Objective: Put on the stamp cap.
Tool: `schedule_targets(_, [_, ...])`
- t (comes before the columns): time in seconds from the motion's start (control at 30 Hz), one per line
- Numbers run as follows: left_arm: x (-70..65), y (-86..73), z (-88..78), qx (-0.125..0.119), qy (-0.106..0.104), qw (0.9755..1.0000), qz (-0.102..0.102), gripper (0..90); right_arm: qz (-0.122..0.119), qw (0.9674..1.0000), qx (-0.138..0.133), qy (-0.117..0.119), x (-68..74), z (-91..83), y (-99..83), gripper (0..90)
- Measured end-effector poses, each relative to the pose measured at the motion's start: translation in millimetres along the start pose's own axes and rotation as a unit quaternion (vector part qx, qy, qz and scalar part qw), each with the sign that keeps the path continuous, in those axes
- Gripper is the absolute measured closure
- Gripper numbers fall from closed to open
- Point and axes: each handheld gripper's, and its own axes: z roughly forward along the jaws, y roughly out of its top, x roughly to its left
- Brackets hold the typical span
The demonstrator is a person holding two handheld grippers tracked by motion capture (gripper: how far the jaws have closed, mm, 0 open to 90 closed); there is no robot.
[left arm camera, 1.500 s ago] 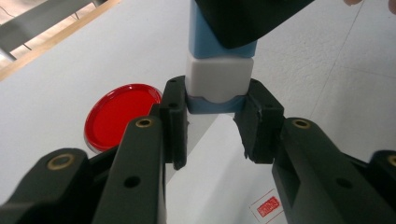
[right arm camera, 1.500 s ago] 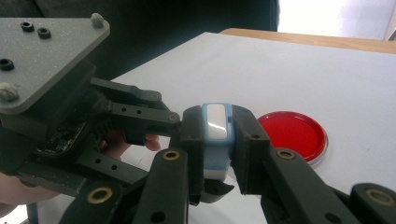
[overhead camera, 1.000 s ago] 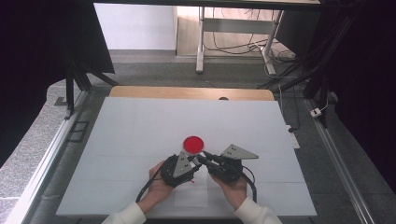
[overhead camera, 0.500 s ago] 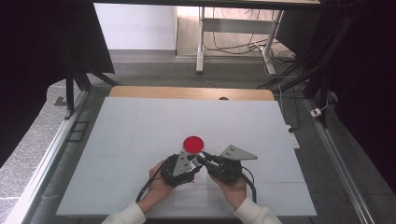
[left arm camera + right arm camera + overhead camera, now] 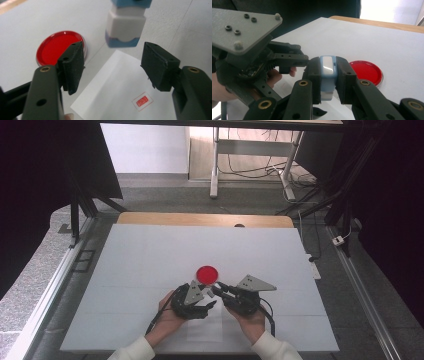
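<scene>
Stamp clamped between the right gripper jaws, pads pressing both sides; top of it cut off at the upper edge of the left gripper view, bottom face hidden in the right gripper view. From the high view too small to make out, lost among the two grippers near the front middle of the table. One stamp, counted: blue cap band, white body, blue skirt below with a scalloped edge, hanging just above the far corner of the paper, not touching it. One sheet of white paper, near edge cut off at the bottom of the left gripper view. One small red square print on that sheet, its characters too blurred to read. One round red ink pad in a clear rim, partly hidden behind a jaw, lying just beside the paper. Left gripper standing about half open, jaws having just been opening, nothing pressed between them, stamp beyond the tips. Two hands, two grippers, close together.
</scene>
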Motion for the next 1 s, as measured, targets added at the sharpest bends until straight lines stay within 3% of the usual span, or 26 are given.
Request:
schedule_targets(0.23, [4.8, -2.5, -7.6, 0.01, -0.013, 0.9998, -0.01, 32.2, -0.006, 1.0, 0.001, -0.007, -5.0, -1.2, -0.3, 74.8])
schedule_targets(0.37, [8.6, -8.7, -20.4, 0.01, -0.017, 0.9997, -0.013, 31.6, -0.01, 0.9999, 0.0, -0.011, -7.1, -2.7, 0.4, 74.8])
schedule_targets(0.5, [17.8, -18.5, -35.7, 0.012, -0.017, 0.9993, -0.03, 31.6, -0.016, 0.9998, -0.002, -0.015, -9.8, -4.6, 1.2, 74.8])
schedule_targets(1.0, [44.0, -59.7, -82.7, 0.014, 0.021, 0.9959, -0.087, 31.1, -0.034, 0.9992, -0.001, -0.023, -21.4, -9.7, 2.8, 74.7])
